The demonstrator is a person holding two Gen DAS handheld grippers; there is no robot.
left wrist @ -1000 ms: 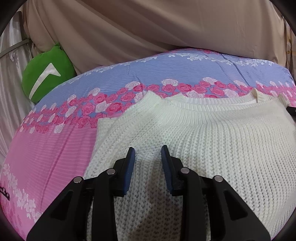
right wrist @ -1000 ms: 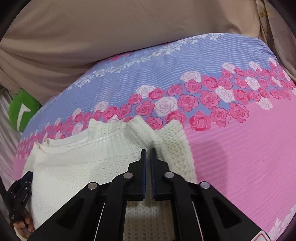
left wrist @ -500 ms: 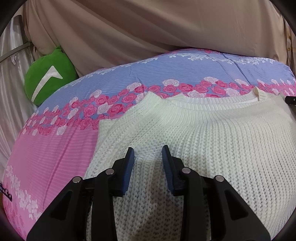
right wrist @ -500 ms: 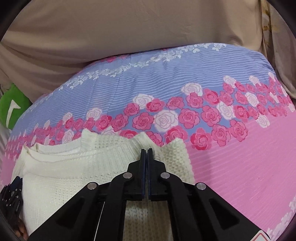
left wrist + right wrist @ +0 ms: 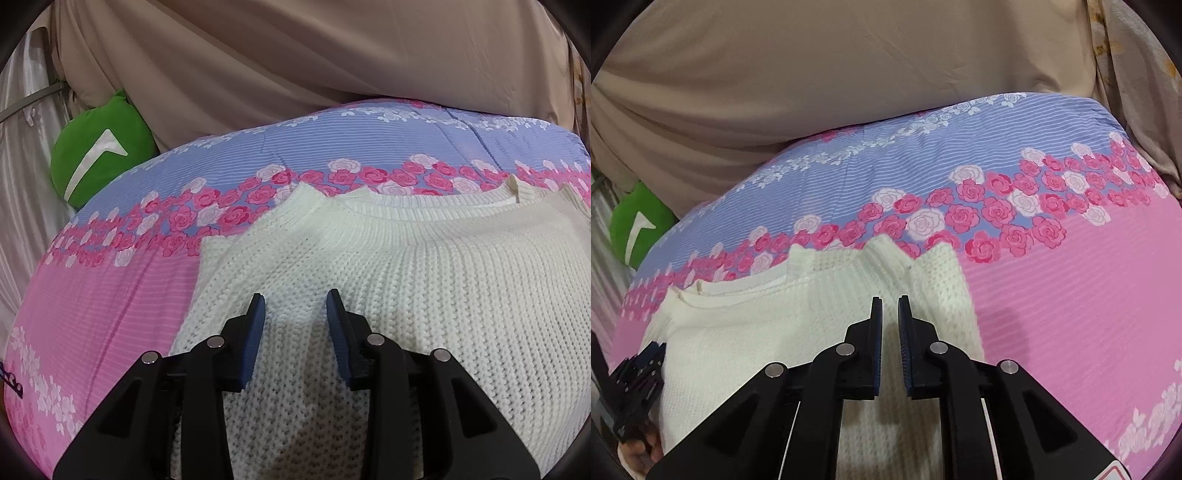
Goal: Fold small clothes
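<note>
Both cameras sit close above the bed (image 5: 110, 295), each looking forward and downward along its own tool. The left view faces the white sweater (image 5: 406, 295) from its left side, the right view from the opposite edge (both share the sweater's neckline and the green cushion (image 5: 639, 229)).

Chunky matt knit sweater (image 5: 424, 280) on smooth, probably cotton, bedspread (image 5: 110, 295)

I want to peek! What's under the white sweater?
The sweater lies flat on a bedspread of pink and blue with roses, which shows all round it. Whatever is right beneath the knit is covered, so that can't be seen.
</note>
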